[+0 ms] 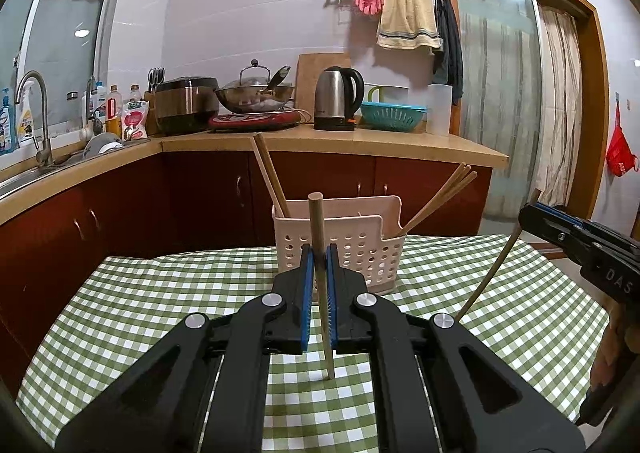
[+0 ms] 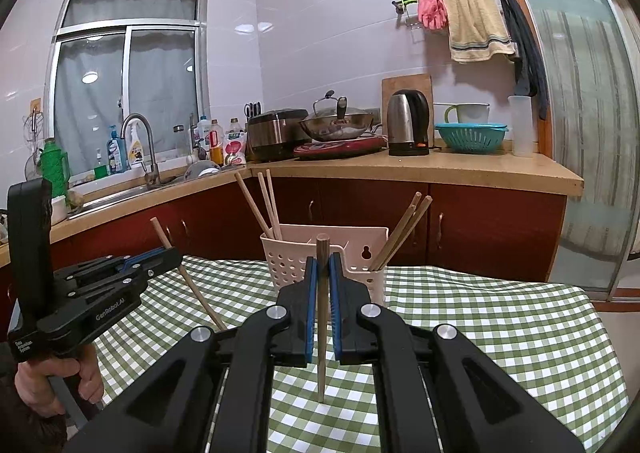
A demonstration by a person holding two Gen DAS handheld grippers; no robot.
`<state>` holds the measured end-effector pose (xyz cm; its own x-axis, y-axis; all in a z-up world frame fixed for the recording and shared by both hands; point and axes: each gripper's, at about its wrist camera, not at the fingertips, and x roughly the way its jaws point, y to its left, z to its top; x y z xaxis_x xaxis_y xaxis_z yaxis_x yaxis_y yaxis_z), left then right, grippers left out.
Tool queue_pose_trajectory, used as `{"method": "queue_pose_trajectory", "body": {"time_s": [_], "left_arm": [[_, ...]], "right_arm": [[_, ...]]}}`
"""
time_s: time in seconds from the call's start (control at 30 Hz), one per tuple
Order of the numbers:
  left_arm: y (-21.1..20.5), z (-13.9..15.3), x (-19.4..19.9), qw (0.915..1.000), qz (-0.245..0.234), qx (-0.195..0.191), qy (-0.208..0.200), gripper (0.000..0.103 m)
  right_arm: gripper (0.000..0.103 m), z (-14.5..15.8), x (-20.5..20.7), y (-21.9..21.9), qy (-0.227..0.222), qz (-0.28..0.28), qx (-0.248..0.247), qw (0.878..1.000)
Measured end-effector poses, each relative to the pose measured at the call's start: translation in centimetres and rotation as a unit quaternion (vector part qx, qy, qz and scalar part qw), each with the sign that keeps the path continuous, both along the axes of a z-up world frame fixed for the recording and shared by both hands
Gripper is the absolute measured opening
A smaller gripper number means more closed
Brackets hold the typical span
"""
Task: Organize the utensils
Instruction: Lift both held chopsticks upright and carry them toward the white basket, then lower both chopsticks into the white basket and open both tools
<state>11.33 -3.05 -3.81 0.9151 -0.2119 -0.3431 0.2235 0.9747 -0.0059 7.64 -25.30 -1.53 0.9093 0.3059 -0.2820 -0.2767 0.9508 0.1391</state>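
Note:
A pink perforated utensil caddy point(image 1: 352, 249) point(image 2: 296, 265) stands on the green checked tablecloth. Wooden chopsticks lean in its left point(image 1: 270, 177) point(image 2: 260, 205) and right point(image 1: 440, 201) point(image 2: 402, 233) compartments. My left gripper point(image 1: 320, 253) is shut on a wooden chopstick point(image 1: 318, 229), held upright above the cloth in front of the caddy; it also shows in the right wrist view point(image 2: 160, 257). My right gripper point(image 2: 323, 263) is shut on another wooden chopstick point(image 2: 322, 333), also upright, and shows at the right edge of the left wrist view point(image 1: 536, 213).
The table point(image 1: 500, 313) point(image 2: 500, 333) stands before a wooden kitchen counter point(image 2: 460, 165) with red cabinets. On the counter are a kettle point(image 1: 338, 99), wok point(image 1: 256, 93), rice cooker point(image 1: 186, 103) and teal colander point(image 1: 392, 115). A sink with tap point(image 1: 34, 113) is at the left.

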Motion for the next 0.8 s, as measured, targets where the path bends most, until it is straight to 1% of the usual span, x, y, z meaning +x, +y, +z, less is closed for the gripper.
{"method": "queue_pose_trajectory", "body": {"time_s": [0.5, 0.6, 0.8], "left_arm": [[0.4, 0.6, -0.3, 0.9999, -0.005, -0.009, -0.003, 0.007], [0.4, 1.5, -0.5, 0.9998, -0.008, -0.011, -0.014, 0.007], [0.2, 3.6, -0.4, 0.9991, -0.015, -0.016, -0.038, 0.007]], "right_arm": [[0.007, 0.3, 0.3, -0.1, -0.003, -0.001, 0.003, 1.0], [0.007, 0.9, 0.4, -0.1, -0.009, 0.001, 0.006, 1.0], [0.007, 2.9, 0.8, -0.1, -0.036, 0.003, 0.008, 0.999]]}}
